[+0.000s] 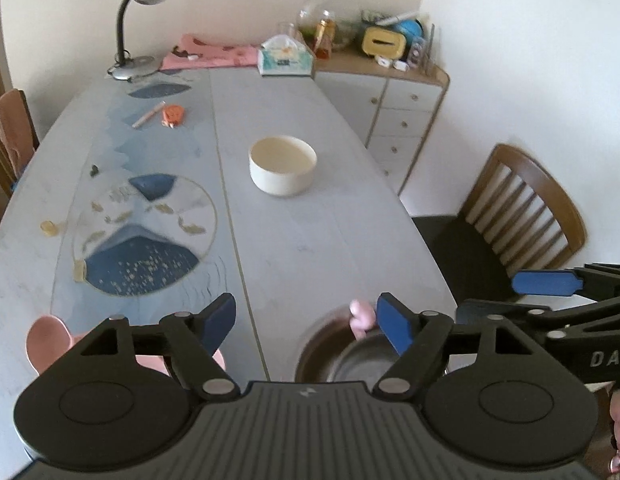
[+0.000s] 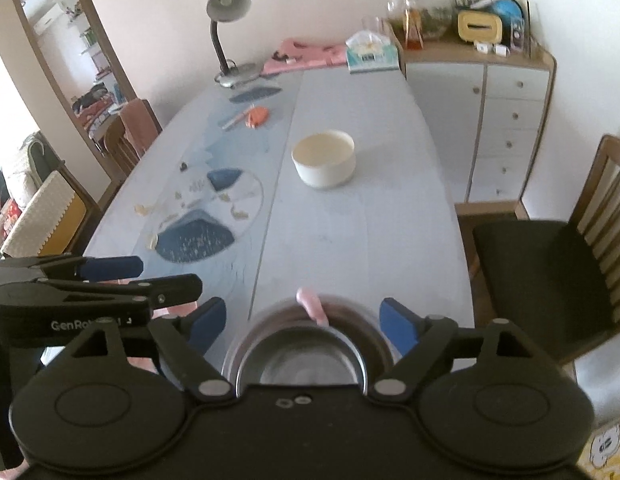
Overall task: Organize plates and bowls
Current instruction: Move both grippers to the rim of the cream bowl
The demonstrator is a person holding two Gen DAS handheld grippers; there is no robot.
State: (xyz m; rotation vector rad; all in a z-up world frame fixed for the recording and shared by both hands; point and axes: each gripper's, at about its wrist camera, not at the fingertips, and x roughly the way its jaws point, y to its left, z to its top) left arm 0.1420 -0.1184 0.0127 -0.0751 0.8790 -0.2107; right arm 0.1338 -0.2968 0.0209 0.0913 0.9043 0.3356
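Observation:
A cream bowl (image 1: 283, 170) stands upright mid-table, also in the right wrist view (image 2: 324, 158). A dark brown bowl (image 1: 330, 354) with a pink spoon (image 1: 360, 316) in it sits at the near table edge; in the right wrist view (image 2: 306, 344) it lies between and below the open fingers. A pink dish (image 1: 46, 340) lies at the near left, partly hidden by my left gripper (image 1: 306, 326), which is open and empty above the table. My right gripper (image 2: 302, 326) is open over the dark bowl and also shows at the right of the left wrist view (image 1: 546, 284).
A grey desk lamp (image 1: 138, 20), pink cloth (image 1: 206, 56) and tissue box (image 1: 286, 56) stand at the table's far end. A pen and orange item (image 1: 172, 116) lie at far left. A white drawer cabinet (image 1: 394, 108) and wooden chair (image 1: 522, 216) stand to the right.

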